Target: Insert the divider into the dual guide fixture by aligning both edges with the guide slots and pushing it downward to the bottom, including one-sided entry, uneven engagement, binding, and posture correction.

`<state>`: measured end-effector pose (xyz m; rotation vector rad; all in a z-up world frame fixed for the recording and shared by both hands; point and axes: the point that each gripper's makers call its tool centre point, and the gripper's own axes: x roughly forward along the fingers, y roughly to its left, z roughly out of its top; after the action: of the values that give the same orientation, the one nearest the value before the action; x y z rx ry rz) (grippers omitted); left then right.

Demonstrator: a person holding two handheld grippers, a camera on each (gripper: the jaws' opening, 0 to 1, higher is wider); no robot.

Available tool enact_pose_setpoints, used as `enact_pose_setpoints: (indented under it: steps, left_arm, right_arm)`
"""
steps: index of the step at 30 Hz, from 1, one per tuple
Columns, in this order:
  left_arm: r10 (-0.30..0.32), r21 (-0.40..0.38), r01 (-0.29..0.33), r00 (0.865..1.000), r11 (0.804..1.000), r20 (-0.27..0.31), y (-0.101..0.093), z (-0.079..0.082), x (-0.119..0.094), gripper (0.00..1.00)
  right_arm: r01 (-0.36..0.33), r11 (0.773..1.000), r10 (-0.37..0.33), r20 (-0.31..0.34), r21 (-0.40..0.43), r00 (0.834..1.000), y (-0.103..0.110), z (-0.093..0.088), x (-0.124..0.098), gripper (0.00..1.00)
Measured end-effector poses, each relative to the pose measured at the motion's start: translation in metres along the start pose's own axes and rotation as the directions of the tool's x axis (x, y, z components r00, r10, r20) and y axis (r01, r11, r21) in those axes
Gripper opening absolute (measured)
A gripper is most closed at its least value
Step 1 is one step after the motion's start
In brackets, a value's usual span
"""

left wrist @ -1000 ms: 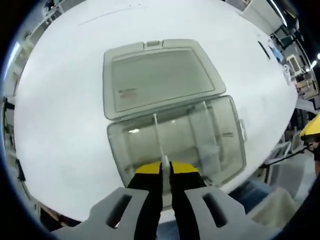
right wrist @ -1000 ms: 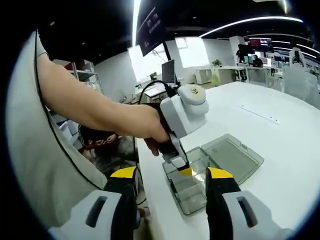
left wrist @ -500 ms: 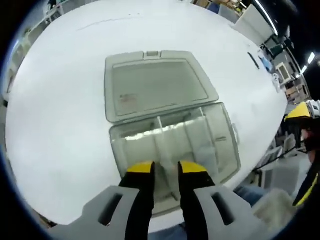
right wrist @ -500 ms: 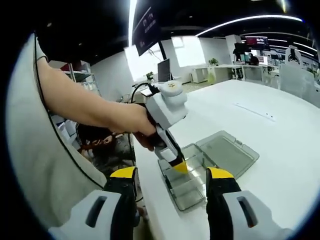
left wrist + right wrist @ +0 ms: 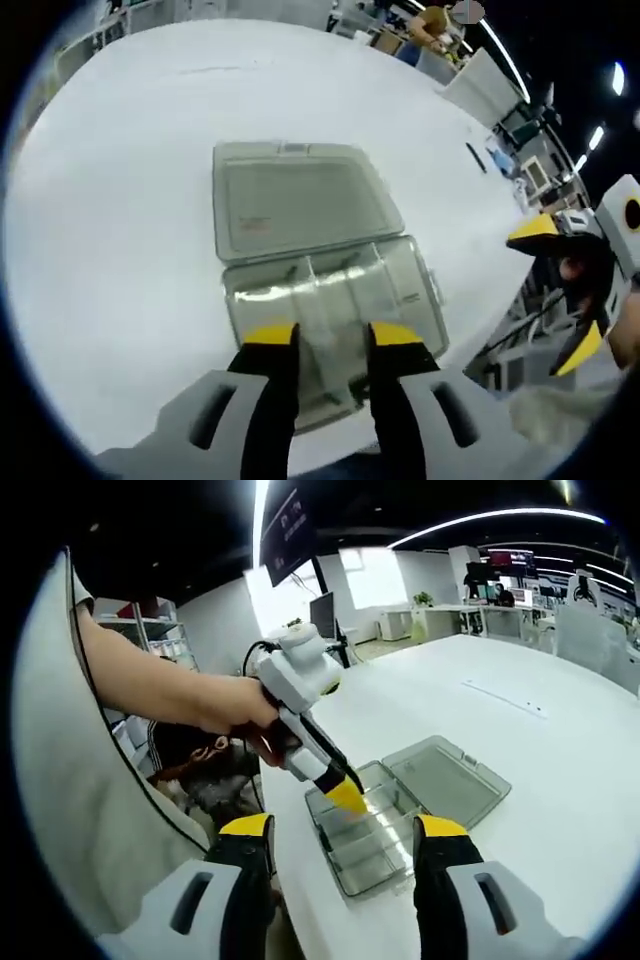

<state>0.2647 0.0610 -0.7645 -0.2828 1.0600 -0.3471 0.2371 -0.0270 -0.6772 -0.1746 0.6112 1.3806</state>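
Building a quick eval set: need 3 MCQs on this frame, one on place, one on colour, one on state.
1. Where does the open lid lie?
A. flat on the table beyond the box
B. shut on the box
C. held in a gripper

2. What colour are the left gripper's jaw tips?
A. red
B. yellow
C. blue

3. The left gripper is:
A. shut on the divider
B. open, holding nothing
C. shut on the lid

Answers: 1 A, the lid rests flat behind the clear box. 2 B, tips are yellow. 3 B, jaws stand apart over the box.
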Motion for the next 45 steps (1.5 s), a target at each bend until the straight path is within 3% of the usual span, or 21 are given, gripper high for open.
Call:
enact_pose_setpoints:
  steps: [8,13,18,22,30,45]
  left_arm:
    - [-0.077,0.066,0.071,0.993,0.995,0.094,-0.015,0.006,-0.016,0.27]
    - [-0.149,0.101,0.131,0.968,0.986,0.2,-0.028,0.015,-0.028,0.29]
    - [-0.176,0.158,0.145,0.963,0.977,0.202,-0.033,0.01,-0.033,0.31]
    - [-0.217,0.21,0.167,0.945,0.963,0.244,-0.039,0.009,-0.039,0.35]
    - [-0.228,0.244,0.164,0.938,0.956,0.261,-0.042,-0.001,-0.045,0.39]
    - [-0.262,0.296,0.171,0.916,0.94,0.303,-0.05,0.0,-0.054,0.46]
  right_arm:
    - [0.014,1.0,-0.014,-0.031,-0.005,0.999,-0.008,-0.009,-0.004,0.54]
    - [0.025,1.0,-0.026,-0.058,-0.015,0.998,-0.014,-0.018,-0.008,0.55]
    - [0.037,0.999,-0.038,-0.058,-0.03,0.998,-0.02,-0.024,-0.011,0.56]
    - [0.04,0.999,-0.042,-0.079,-0.02,0.996,-0.026,-0.035,-0.012,0.56]
    - [0.054,0.998,-0.055,-0.112,-0.011,0.992,-0.038,-0.056,-0.019,0.57]
    - [0.088,0.996,-0.087,-0.142,-0.001,0.986,-0.055,-0.08,-0.044,0.58]
